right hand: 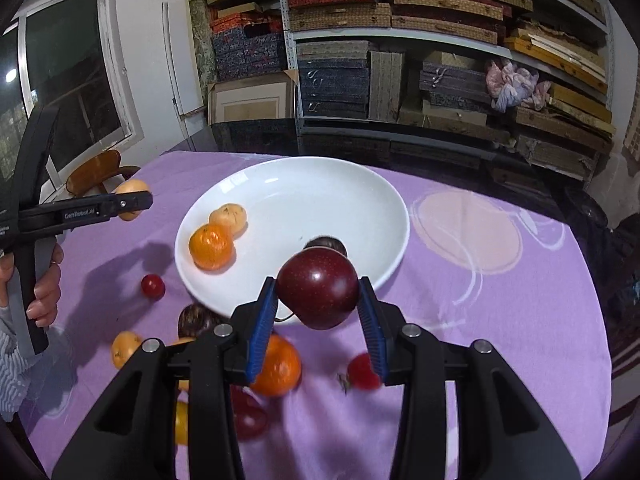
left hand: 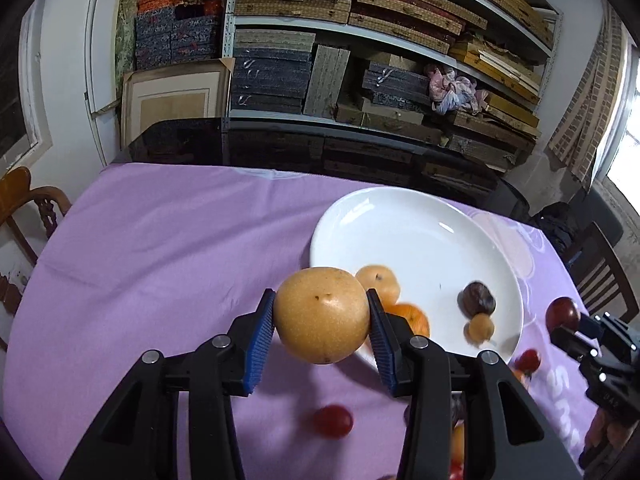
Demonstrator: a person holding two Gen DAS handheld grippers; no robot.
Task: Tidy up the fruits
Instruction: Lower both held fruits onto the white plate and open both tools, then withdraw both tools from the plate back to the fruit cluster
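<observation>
The left gripper [left hand: 321, 316] clamps a round tan pear [left hand: 322, 314] across its middle. The right gripper [right hand: 318, 294] clamps a smooth dark-red apple [right hand: 318, 288] likewise. Both look firm, heavy, slippery, likely to bruise.

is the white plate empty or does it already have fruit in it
Not empty. The round white ceramic plate already holds a bright orange tangerine, a pale yellow-brown pear and a dark brown round fruit; most of it is bare.

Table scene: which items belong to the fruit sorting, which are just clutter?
Job: left gripper gripping tan pear; right gripper gripping dark red apple; white plate; orange; cherry tomato.
Clutter: shelf boxes; wooden chair; crumpled cloth.
</observation>
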